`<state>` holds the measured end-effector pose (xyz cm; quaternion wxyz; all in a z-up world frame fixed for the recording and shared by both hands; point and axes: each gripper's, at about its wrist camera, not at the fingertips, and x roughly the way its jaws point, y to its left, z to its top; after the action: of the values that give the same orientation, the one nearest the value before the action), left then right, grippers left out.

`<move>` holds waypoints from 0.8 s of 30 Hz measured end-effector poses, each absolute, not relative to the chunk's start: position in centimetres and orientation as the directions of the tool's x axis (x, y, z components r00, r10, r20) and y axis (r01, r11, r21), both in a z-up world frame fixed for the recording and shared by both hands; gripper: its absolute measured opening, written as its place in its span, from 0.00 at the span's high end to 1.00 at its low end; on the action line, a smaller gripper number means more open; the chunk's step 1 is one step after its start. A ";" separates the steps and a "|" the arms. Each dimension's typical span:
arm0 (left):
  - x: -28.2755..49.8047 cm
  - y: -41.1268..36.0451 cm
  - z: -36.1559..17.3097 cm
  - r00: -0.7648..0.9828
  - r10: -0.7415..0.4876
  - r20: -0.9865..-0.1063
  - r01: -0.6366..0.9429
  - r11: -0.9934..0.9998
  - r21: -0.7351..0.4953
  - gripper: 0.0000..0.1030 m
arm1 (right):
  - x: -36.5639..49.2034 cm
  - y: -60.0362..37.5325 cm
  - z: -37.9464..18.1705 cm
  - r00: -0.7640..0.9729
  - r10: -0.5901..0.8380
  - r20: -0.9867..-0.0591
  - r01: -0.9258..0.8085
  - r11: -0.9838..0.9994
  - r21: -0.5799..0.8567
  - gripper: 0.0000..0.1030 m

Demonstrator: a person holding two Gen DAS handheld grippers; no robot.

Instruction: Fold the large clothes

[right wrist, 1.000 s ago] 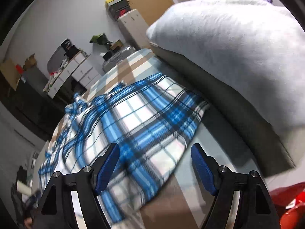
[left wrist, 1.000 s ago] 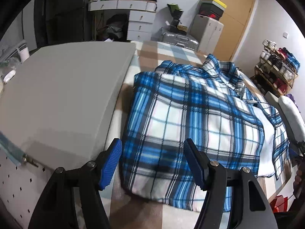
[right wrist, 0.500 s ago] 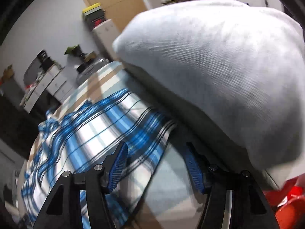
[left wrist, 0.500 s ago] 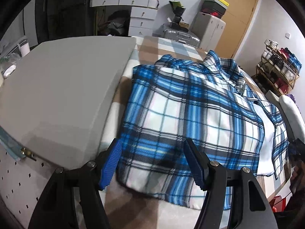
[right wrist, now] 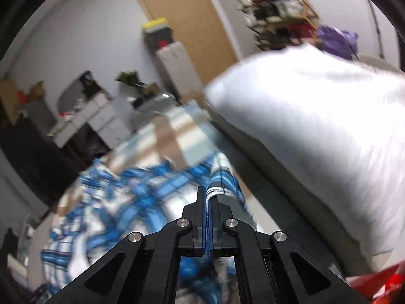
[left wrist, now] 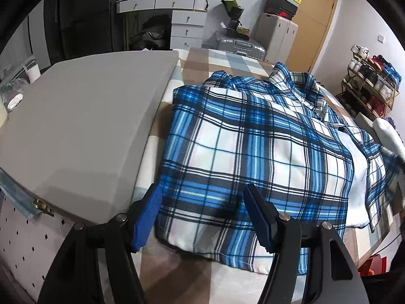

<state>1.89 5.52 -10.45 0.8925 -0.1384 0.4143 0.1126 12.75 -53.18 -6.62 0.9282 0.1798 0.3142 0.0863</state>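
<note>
Right wrist view: my right gripper (right wrist: 208, 202) is clamped on a hem edge of the blue plaid shirt (right wrist: 141, 190).

The shirt (left wrist: 253, 157) lies partly folded on the checked bed cover (left wrist: 227, 60), its long axis running from the near edge, under my left gripper (left wrist: 202, 215), away toward the collar at the far end. My left gripper hangs just above the shirt's near hem with its blue pads (left wrist: 145, 215) apart and nothing pinched. The pinched edge sits on the side by the white pillow (right wrist: 316, 126), so I judge the coming fold carries that edge across toward the grey board (left wrist: 76, 116).
</note>
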 end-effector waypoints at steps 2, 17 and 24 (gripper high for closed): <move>1.3 5.8 -10.3 0.639 0.081 -0.765 -0.327 0.929 -0.175 0.39 | 12.1 -52.7 -4.9 0.801 0.301 -0.518 -0.098 0.919 0.382 1.00; 0.6 6.9 -11.8 0.682 -0.022 -0.731 -0.330 0.883 -0.334 0.82 | 9.7 -51.4 -6.6 0.774 0.328 -0.541 -0.137 0.922 0.363 0.99; 1.4 5.9 -7.9 0.774 -0.024 -0.632 -0.233 0.918 -0.320 1.00 | 10.6 -50.9 -4.7 0.792 0.334 -0.512 -0.172 0.925 0.338 0.99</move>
<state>1.45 5.88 -7.95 0.9216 -0.1941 0.3312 0.0569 10.58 -50.94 -4.75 0.9363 0.1383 0.2931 0.1352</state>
